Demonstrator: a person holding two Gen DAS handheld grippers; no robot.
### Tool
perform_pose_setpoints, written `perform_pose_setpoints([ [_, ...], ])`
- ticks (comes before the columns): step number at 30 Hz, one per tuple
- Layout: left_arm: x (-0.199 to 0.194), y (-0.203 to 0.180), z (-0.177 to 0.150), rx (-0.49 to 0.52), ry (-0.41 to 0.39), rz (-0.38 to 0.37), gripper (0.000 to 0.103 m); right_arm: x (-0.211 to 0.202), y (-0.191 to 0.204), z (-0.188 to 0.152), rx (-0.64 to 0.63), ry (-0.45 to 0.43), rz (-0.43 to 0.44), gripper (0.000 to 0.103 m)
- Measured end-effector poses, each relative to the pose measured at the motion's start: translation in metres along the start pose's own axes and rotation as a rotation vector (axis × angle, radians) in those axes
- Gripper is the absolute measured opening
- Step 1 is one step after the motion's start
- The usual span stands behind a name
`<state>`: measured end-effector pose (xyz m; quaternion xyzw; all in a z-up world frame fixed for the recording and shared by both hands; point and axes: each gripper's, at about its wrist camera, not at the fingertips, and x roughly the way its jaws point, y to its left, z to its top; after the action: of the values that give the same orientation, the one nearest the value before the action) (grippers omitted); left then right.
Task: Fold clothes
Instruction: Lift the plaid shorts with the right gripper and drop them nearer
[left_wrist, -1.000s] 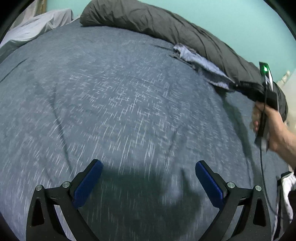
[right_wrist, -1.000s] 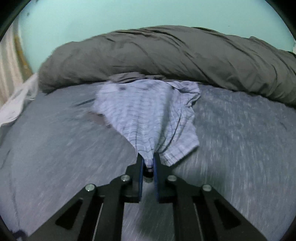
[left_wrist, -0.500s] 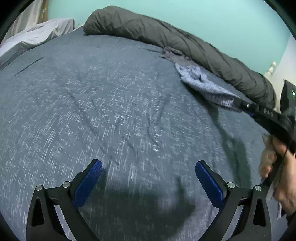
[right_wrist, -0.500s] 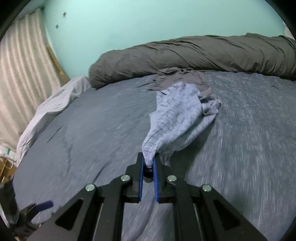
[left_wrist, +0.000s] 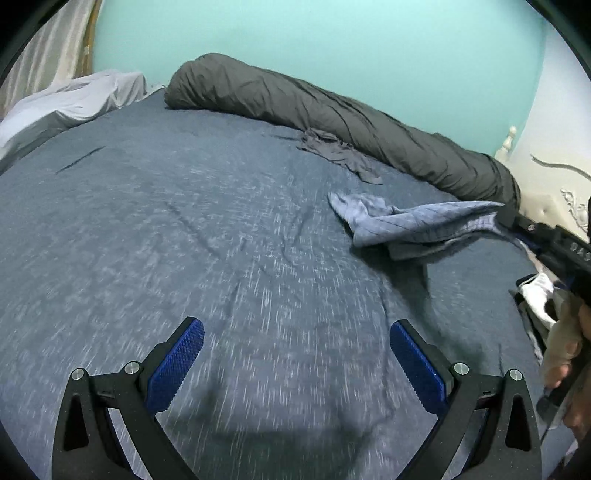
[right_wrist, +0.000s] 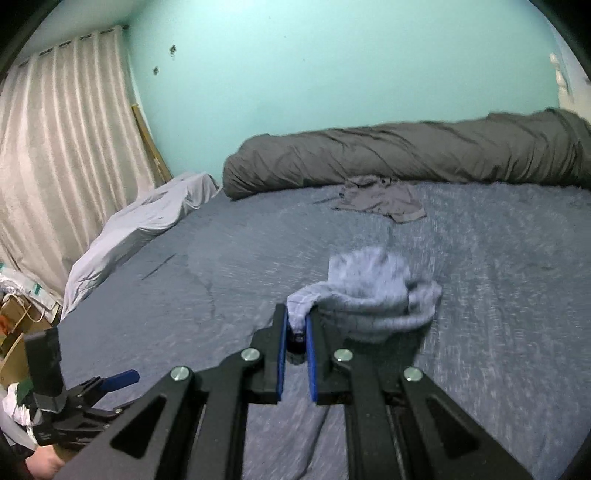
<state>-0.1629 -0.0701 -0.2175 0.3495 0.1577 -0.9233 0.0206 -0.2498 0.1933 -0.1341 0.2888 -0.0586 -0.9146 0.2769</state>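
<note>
Shirt (right_wrist: 376, 295), pale blue check: soft, light, limp; bunched on bed (left_wrist: 184, 229), one edge lifted. Right gripper (right_wrist: 296, 325) nearly closed, pinching that edge; the rest trails crumpled on the sheet. Left gripper (left_wrist: 295, 362) wide apart, holding nothing, over bare bed. Grey garment (right_wrist: 380, 199) lies apart beside duvet roll (left_wrist: 332, 114). Handling, by judgement: cloth will sag and slide; hold at hem or corners, one per gripper, to spread flat
</note>
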Motion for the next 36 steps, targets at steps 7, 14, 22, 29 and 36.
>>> perform_pose_setpoints([
  [7, -0.059, 0.004, -0.029, -0.042, 0.008, -0.037, 0.103, -0.074, 0.047, -0.002, -0.021, -0.022, -0.009, 0.009],
  [14, -0.096, -0.011, -0.049, 0.007, -0.011, -0.089, 0.103, -0.138, 0.08, 0.007, -0.058, -0.052, -0.02, 0.009],
  [22, -0.116, -0.008, -0.054, 0.024, -0.014, -0.142, 0.103, -0.174, 0.105, 0.034, -0.112, -0.047, -0.036, 0.009],
  [29, -0.094, -0.006, -0.055, 0.017, 0.043, -0.191, 0.103, -0.125, 0.075, 0.006, -0.109, 0.055, -0.115, 0.009],
  [36, -0.05, -0.012, -0.063, 0.045, 0.132, -0.168, 0.102, -0.059, 0.003, -0.046, -0.01, 0.206, -0.288, 0.014],
])
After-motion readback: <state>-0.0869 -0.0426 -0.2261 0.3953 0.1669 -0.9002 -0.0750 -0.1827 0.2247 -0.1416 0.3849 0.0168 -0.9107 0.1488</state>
